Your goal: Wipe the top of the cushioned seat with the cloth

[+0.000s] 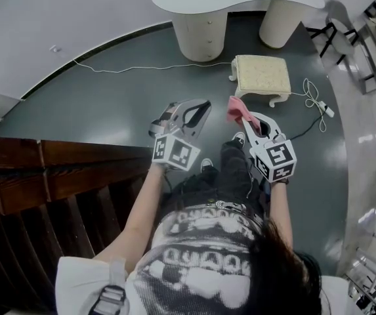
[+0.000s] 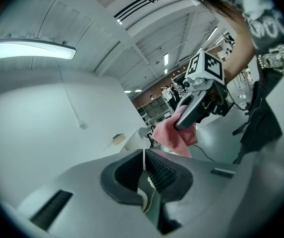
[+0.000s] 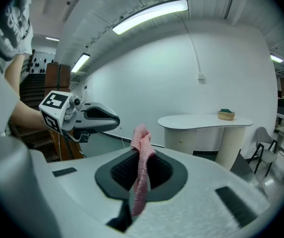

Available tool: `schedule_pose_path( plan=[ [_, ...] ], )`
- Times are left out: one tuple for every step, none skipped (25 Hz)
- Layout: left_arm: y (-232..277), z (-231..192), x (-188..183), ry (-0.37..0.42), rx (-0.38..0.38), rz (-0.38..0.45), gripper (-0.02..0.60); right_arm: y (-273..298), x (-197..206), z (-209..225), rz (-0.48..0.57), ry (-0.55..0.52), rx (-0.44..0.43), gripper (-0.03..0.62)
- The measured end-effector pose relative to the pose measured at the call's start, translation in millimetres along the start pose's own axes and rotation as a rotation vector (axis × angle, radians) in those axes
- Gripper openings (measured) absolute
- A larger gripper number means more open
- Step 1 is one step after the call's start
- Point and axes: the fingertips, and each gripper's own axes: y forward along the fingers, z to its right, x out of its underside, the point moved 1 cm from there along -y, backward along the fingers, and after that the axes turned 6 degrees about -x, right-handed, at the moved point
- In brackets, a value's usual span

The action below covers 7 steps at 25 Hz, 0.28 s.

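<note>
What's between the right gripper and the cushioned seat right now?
Head view: only the pink cloth sticking out of the right gripper, then a strip of bare dark floor before the cushioned seat.

Your indoor scene is evenly bright, lit by ceiling strip lights (image 3: 149,15). Both gripper views bend strongly toward their dark, rounded edges.
</note>
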Motion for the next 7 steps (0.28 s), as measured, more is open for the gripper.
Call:
schedule_pose_path(
  plan=[
    [0.4,-0.1,-0.5,0.0,-0.001,-0.001,0.012,-0.3,-0.6,0.3,0.0,0.0,-0.002,0.009],
    [1.0,-0.1,-1.1,0.001,-0.001,-0.001,0.012,-0.7,-1.0,0.7,0.0,0.0,-0.003,0.009],
    [1.6,-0.1,-1.7,0.001,-0.002,0.0,0.012,-1.1,-1.2,1.2,0.001,0.001,-0.003,0.009],
    [2.3,-0.3,-2.3,0.001,-0.002,0.001,0.012,-1.4,-1.1,1.6,0.001,0.001,-0.003,0.009],
    [2.9,-0.4,-2.8,0.001,-0.002,0.002,0.012,-1.6,-0.8,2.1,0.001,0.002,-0.003,0.009],
    [3.5,-0.6,-3.3,0.002,-0.003,0.004,0.012,-1.7,-0.5,2.4,0.001,0.002,-0.003,0.009],
    [4.0,-0.8,-3.7,0.002,-0.003,0.005,0.012,-1.7,-0.1,2.8,0.001,0.003,-0.003,0.009]
  ],
)
